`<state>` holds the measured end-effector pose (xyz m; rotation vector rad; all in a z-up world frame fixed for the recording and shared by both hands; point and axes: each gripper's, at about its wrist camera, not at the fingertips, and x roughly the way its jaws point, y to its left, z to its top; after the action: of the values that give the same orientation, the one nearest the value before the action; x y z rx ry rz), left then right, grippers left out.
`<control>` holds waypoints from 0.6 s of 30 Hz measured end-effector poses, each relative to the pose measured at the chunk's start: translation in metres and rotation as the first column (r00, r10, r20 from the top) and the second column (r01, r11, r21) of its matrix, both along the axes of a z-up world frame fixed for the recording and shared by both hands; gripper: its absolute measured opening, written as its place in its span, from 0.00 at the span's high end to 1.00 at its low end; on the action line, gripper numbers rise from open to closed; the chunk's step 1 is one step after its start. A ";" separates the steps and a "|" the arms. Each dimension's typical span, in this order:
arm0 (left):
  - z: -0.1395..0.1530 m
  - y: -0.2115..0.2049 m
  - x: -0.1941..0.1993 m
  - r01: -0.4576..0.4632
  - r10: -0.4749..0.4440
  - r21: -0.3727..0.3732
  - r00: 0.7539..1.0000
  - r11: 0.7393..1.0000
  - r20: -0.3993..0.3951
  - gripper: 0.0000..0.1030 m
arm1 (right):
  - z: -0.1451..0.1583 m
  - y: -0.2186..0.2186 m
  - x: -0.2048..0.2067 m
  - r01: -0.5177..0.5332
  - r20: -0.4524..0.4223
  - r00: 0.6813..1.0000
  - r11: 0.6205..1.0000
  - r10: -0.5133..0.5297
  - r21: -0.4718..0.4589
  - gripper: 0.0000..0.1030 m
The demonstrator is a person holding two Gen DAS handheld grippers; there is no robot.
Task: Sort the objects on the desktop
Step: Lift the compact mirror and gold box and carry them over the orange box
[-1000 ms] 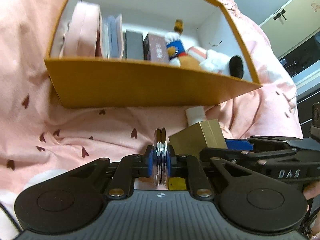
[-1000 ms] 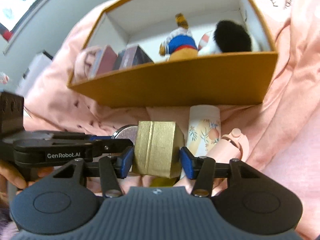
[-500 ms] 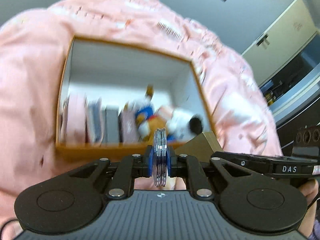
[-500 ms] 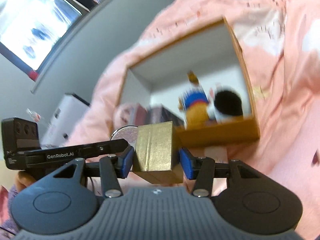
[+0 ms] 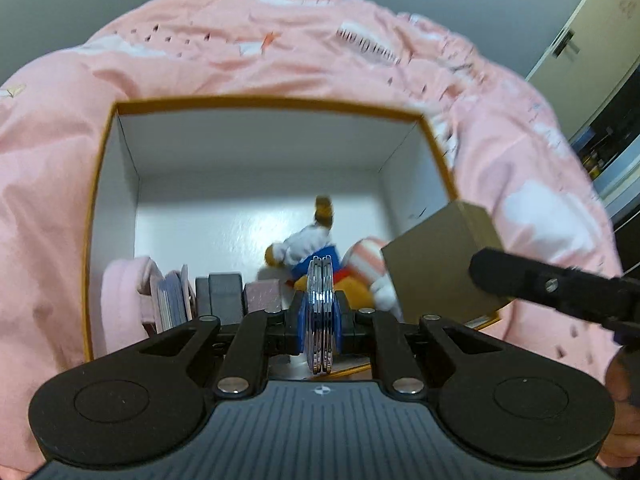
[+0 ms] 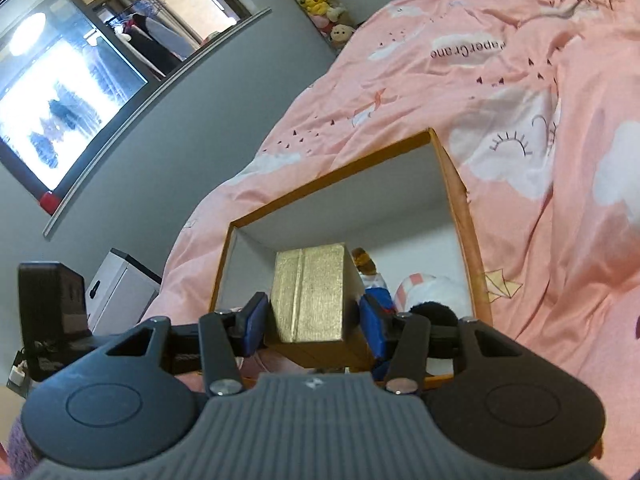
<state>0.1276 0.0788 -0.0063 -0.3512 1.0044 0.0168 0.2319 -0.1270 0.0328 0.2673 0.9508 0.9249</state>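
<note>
both grippers have risen over the box (image 5: 256, 106): left gripper (image 5: 320, 312) clenched on discs (image 5: 320, 280), right gripper (image 6: 316, 320) grasping gold cube (image 6: 310, 292), ready to drop in.

My left gripper (image 5: 319, 322) points steeply downward, its blue pads pressed tight on a thin stack of silvery discs (image 5: 320, 312) held edge-on. My right gripper (image 6: 316, 318) tilts down less steeply, jaws half spread and clamped on a gold box (image 6: 310, 294).
</note>
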 end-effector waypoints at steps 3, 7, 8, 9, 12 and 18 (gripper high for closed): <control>-0.008 -0.005 0.003 0.007 -0.005 0.048 0.999 0.999 -0.034 0.86 | -0.005 -0.002 0.002 0.013 0.003 1.000 1.000 -0.013 -0.014 0.49; -0.015 -0.014 0.006 0.023 -0.016 0.102 0.998 0.994 -0.065 0.86 | -0.010 -0.002 0.006 0.020 0.008 1.000 1.000 -0.019 -0.025 0.49; -0.016 -0.016 0.007 0.029 -0.021 0.107 0.997 0.994 -0.073 0.86 | -0.012 -0.001 0.007 0.021 0.007 1.000 0.999 -0.021 -0.026 0.49; -0.017 -0.018 0.008 0.034 -0.025 0.115 0.996 0.993 -0.083 0.86 | -0.013 -0.001 0.008 0.022 0.004 1.000 0.999 -0.022 -0.028 0.49; -0.021 -0.023 0.011 0.045 -0.031 0.141 0.994 0.989 -0.100 0.86 | -0.018 0.000 0.011 0.026 -0.006 1.000 0.999 -0.027 -0.034 0.49; -0.026 -0.023 0.013 0.058 -0.041 0.138 0.992 0.989 -0.121 0.85 | -0.022 0.002 0.013 0.026 -0.009 1.000 0.999 -0.026 -0.043 0.49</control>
<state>0.1401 0.0555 -0.0325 -0.1974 1.1217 0.0640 0.2452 -0.1248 0.0111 0.2477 0.9726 0.8794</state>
